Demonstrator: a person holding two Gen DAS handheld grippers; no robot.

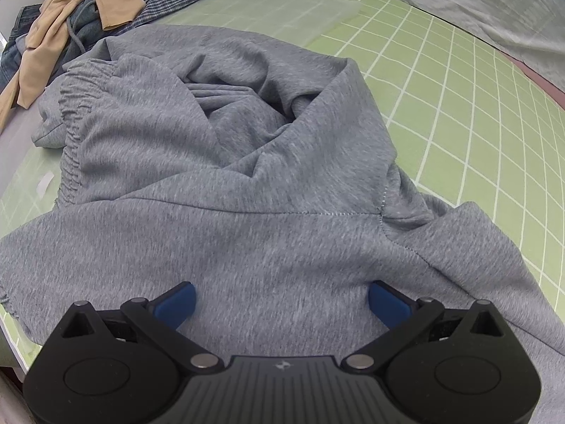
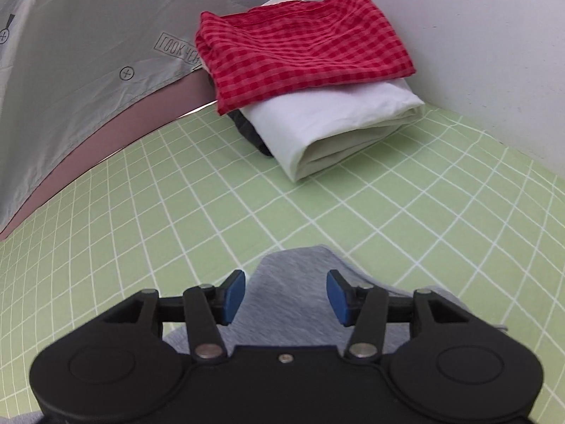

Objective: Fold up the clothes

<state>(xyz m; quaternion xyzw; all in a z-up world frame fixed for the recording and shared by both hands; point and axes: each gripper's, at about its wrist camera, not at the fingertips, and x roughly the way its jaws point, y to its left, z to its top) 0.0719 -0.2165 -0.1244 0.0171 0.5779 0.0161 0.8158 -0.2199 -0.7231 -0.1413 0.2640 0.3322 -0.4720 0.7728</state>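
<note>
Left wrist view first: the left gripper hangs steeply over the grey sweatpants, its blue pads spread wide apart with only flat cloth below them, so it grips nothing. From this gripper the garment runs away toward the far left, where the gathered waistband lies, and this I judge to be its long axis; the middle part is still bunched into a deep fold. Right wrist view shows the right gripper with its jaws parted too, above one grey corner of the same sweatpants, not pressing on it. The left hand seems nearer to the bulk of the cloth, the right only to its edge. Farther on the green grid mat sits the folded stack, a red checked cloth on a white one, and behind the sweatpants an unfolded pile.
</note>
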